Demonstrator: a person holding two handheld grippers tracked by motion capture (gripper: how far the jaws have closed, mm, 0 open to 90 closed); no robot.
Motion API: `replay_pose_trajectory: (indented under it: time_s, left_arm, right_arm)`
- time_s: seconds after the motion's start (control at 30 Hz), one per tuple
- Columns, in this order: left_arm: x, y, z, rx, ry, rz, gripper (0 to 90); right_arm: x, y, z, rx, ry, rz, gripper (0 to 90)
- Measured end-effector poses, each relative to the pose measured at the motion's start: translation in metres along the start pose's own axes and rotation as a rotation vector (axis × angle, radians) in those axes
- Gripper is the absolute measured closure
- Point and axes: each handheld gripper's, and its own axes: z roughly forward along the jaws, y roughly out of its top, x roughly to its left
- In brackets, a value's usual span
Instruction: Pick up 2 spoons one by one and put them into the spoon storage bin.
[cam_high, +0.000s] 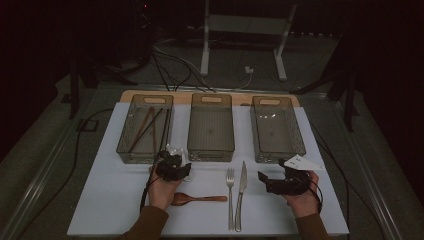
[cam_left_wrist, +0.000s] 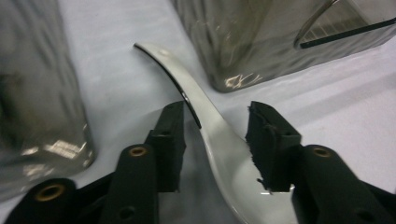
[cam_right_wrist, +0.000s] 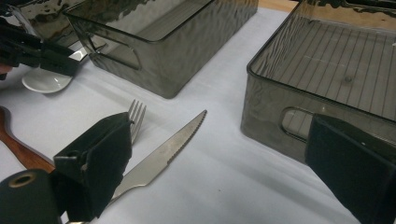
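Left gripper (cam_left_wrist: 215, 140) straddling white spoon (cam_left_wrist: 205, 116), jaws partly spread, pads not pressing yet. Spoon lying on white mat (cam_high: 115, 190) between left bin (cam_high: 145, 127) and middle bin (cam_high: 211, 127), bin walls crowding both sides.

Right gripper (cam_right_wrist: 219, 168) hovering wide open near mat's right edge.

High view showing three bins, chopsticks (cam_high: 150, 125) in left one.

One wooden spoon (cam_high: 195, 199), one fork (cam_high: 230, 192), one knife (cam_high: 241, 192) lying near front edge.
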Motion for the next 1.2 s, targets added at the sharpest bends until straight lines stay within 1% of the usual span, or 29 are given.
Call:
replay_pose_trajectory:
  time_s: [0.03, 0.1, 0.17, 0.2, 0.27, 0.47, 0.6, 0.67, 0.77, 0.83, 1.03, 1.2]
  left_arm:
    - [0.000, -0.001, -0.001, 0.003, 0.005, 0.005, 63.6]
    - [0.003, -0.003, -0.004, 0.010, 0.002, 0.004, 67.1]
    - [0.006, -0.005, -0.007, 0.016, -0.001, -0.008, 70.7]
    - [0.008, -0.006, -0.008, 0.018, -0.010, -0.012, 72.2]
    - [0.011, -0.006, -0.008, 0.018, -0.025, -0.020, 72.8]
    - [0.010, 0.004, -0.002, 0.031, -0.014, -0.016, 71.5]
    - [0.011, 0.006, 0.000, 0.035, -0.013, -0.025, 75.8]
    - [0.011, 0.006, -0.001, 0.041, -0.023, -0.027, 77.9]
    - [0.011, 0.004, -0.003, 0.041, -0.034, -0.027, 83.6]
    - [0.013, 0.003, -0.004, 0.041, -0.043, -0.037, 83.8]
    - [0.019, 0.000, -0.009, 0.044, -0.052, -0.035, 84.4]
    - [0.021, -0.001, -0.015, 0.027, -0.060, -0.033, 84.5]
  right_arm:
    - [0.000, 0.000, 0.000, 0.001, 0.000, -0.001, 7.7]
    - [0.000, 0.000, 0.000, 0.003, 0.000, -0.001, 7.7]
    - [0.000, 0.000, 0.000, 0.004, 0.000, -0.001, 7.7]
    - [0.000, 0.000, 0.000, 0.004, -0.001, 0.002, 7.7]
    - [0.000, -0.001, 0.000, 0.005, 0.000, 0.003, 7.7]
    - [0.002, -0.001, 0.002, 0.013, 0.003, -0.006, 7.7]
    - [0.000, -0.001, 0.001, 0.013, 0.001, -0.002, 7.8]
    - [-0.001, -0.002, 0.001, 0.015, 0.000, -0.002, 7.8]
    - [-0.001, -0.002, 0.001, 0.016, 0.001, -0.001, 7.8]
    - [-0.001, -0.002, 0.001, 0.014, 0.001, -0.001, 7.9]
    - [0.000, -0.002, 0.002, 0.016, 0.002, -0.004, 7.9]
    - [0.000, -0.002, 0.002, 0.017, 0.002, -0.004, 7.9]
